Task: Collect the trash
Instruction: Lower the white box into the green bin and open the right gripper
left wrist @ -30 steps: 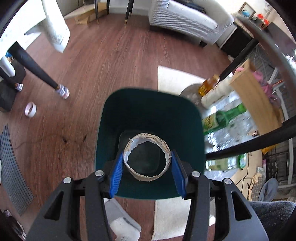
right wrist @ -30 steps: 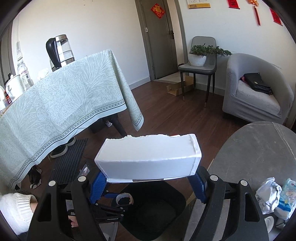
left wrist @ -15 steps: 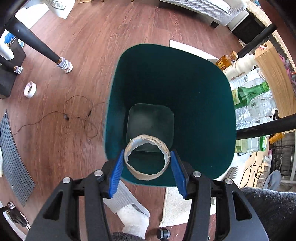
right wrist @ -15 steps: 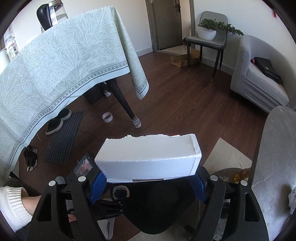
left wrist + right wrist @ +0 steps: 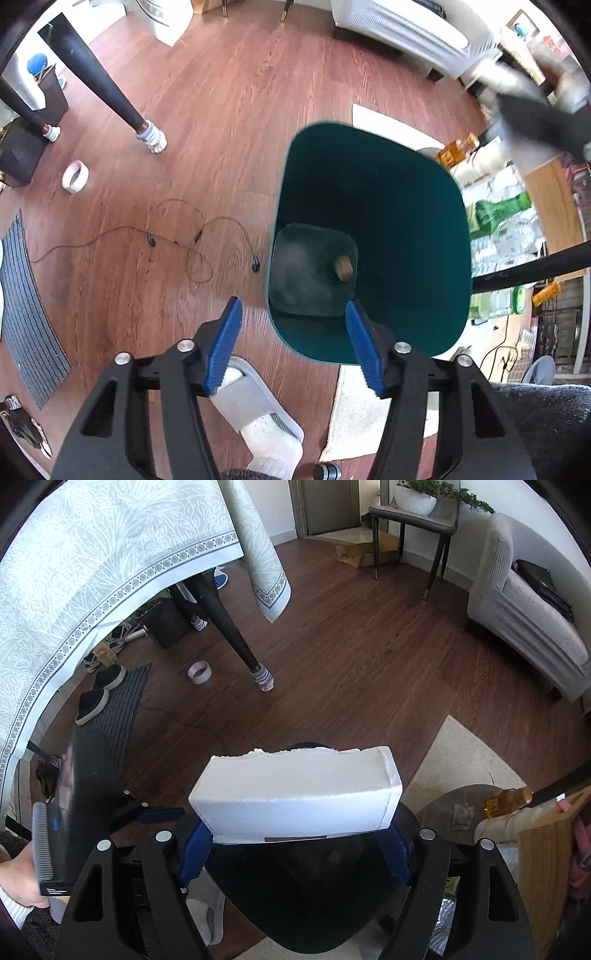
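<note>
Your right claw [image 5: 295, 834] gripped the white box [image 5: 295, 794] by its two ends, long axis crosswise, directly above the green bin [image 5: 373, 236], while your left claw [image 5: 295, 343], just opened and empty, hung over the bin's near rim.

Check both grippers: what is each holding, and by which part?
Left gripper: nothing; its jaws have just been opening, and the cardboard ring lies in the bin. Right gripper: white box, clamped across its two ends.

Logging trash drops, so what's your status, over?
Left tool open, jaws just opened, nothing between them. Cardboard ring lies in the green bin. Right tool shut on white box, above the bin. Nothing blocking.
</note>
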### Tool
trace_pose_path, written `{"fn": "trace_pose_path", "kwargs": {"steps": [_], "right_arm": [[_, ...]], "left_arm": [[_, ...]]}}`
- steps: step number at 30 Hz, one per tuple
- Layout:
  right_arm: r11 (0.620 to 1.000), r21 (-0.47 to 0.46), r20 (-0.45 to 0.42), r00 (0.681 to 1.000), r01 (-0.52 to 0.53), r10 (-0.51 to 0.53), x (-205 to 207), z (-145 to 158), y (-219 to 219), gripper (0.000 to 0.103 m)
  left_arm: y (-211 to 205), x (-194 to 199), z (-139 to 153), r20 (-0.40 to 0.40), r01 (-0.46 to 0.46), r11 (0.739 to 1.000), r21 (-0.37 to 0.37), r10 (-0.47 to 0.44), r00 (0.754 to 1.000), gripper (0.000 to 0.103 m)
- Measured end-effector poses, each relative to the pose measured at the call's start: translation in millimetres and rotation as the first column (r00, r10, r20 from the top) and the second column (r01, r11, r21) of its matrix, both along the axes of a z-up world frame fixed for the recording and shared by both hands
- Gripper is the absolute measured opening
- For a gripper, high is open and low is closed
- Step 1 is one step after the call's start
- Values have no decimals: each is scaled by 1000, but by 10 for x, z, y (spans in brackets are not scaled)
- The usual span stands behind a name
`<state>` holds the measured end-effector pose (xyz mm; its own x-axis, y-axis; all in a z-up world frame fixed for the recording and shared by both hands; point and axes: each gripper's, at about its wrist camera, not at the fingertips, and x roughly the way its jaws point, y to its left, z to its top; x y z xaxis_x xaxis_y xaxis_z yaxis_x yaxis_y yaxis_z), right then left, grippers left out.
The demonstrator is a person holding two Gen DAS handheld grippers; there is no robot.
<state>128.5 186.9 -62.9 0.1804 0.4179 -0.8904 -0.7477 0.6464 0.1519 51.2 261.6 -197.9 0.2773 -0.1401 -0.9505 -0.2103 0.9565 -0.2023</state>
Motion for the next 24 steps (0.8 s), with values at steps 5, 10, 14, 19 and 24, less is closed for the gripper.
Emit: {"fn": "trace_pose_path", "kwargs": {"steps": [5, 10, 14, 19, 24], "right_arm": [[998, -60, -51, 999, 15, -18, 66, -288, 58, 78], [992, -126, -99, 995, 15, -27, 66, -583, 117, 78], [983, -182, -150, 988, -3, -24, 41, -835, 157, 78], [968, -251, -218, 976, -30, -27, -26, -1157, 196, 78], [936, -341, -247, 969, -83, -3, -127, -1393, 190, 79]], "left_arm": [[110, -28, 338, 95, -50, 999, 4, 49, 994, 54], [115, -28, 761, 213, -72, 997, 8, 69, 975, 43], [38, -32, 1069, 290, -62, 998, 5, 58, 955, 37], [-44, -10, 1403, 368, -41, 999, -28, 49, 929, 31], [-128, 3, 1546, 403, -31, 1000, -7, 31, 915, 31]]}}
